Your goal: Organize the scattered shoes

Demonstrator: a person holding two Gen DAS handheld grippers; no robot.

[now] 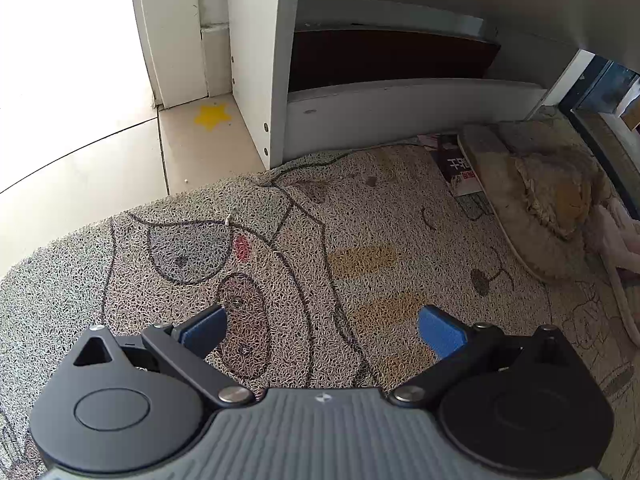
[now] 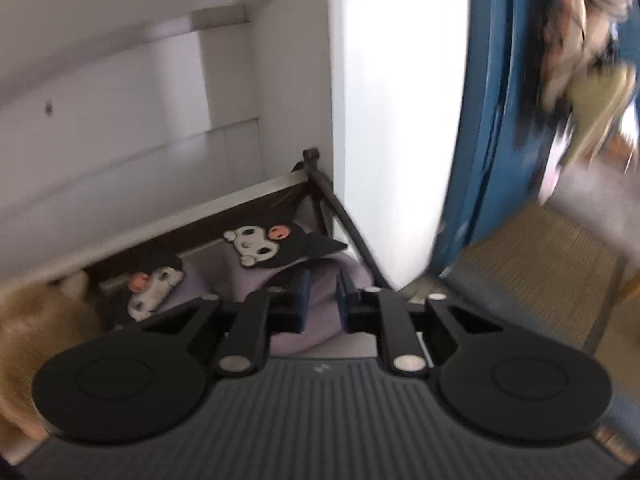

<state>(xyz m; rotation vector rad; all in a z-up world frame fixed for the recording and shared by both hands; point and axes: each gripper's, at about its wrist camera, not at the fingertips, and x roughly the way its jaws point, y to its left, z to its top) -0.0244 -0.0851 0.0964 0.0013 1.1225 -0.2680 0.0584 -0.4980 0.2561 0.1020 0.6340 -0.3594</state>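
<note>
The left gripper [image 1: 322, 330] hangs with jaws wide and empty over a looped cartoon doormat [image 1: 280, 240]. Right of the white shoe cabinet [image 1: 256, 60], a fuzzy tan slipper [image 1: 532, 200] lies on that mat. The right gripper [image 2: 322, 300] pinches a purple slipper [image 2: 316, 280] beside its twin, low in the cabinet.

White Chinese characters were printed on a dark booklet [image 1: 456, 164] lying on the mat [image 1: 280, 240]; they were too distorted to read reliably.
</note>
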